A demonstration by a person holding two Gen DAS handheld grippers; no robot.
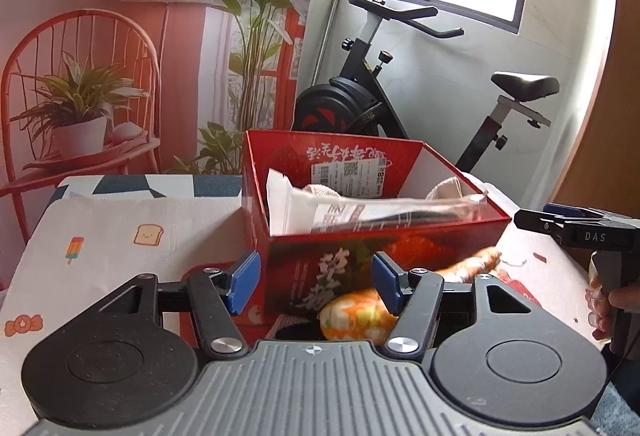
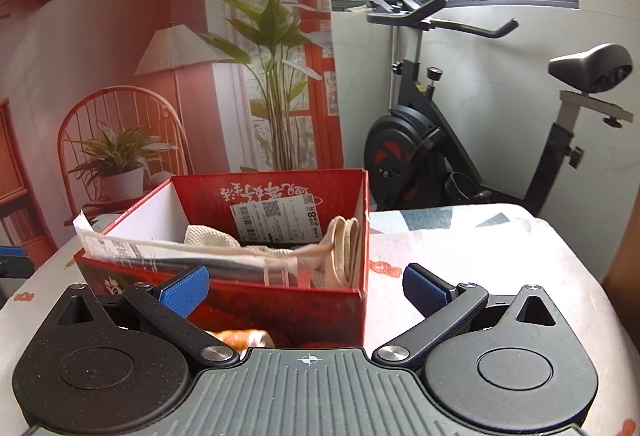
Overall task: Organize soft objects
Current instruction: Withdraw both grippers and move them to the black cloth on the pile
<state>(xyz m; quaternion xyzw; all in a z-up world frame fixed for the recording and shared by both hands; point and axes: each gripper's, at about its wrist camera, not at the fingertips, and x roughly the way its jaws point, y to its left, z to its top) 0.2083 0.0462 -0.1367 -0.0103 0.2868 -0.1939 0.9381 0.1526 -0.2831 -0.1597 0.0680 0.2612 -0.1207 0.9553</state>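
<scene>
A red cardboard box [image 1: 400, 248] stands on the patterned tablecloth. Inside it lie a plastic-wrapped packet [image 1: 360, 212] and cream knitted cloth [image 2: 344, 248]. An orange, white and yellow soft roll [image 1: 352, 316] lies on the cloth against the box's near wall. My left gripper [image 1: 314, 282] is open, and the roll sits low under its right finger without the pads pressing on it. My right gripper [image 2: 306, 290] is open wide before the box's near right corner [image 2: 362, 312], with nothing between its pads. The roll's end [image 2: 240, 338] peeks out below its left finger.
My right gripper [image 1: 536, 218] also shows at the left wrist view's right edge, held by a hand [image 1: 600, 300]. A black exercise bike [image 2: 420, 140] stands behind the table. A printed backdrop [image 1: 120, 56] of chair, lamp and plants hangs at the back left.
</scene>
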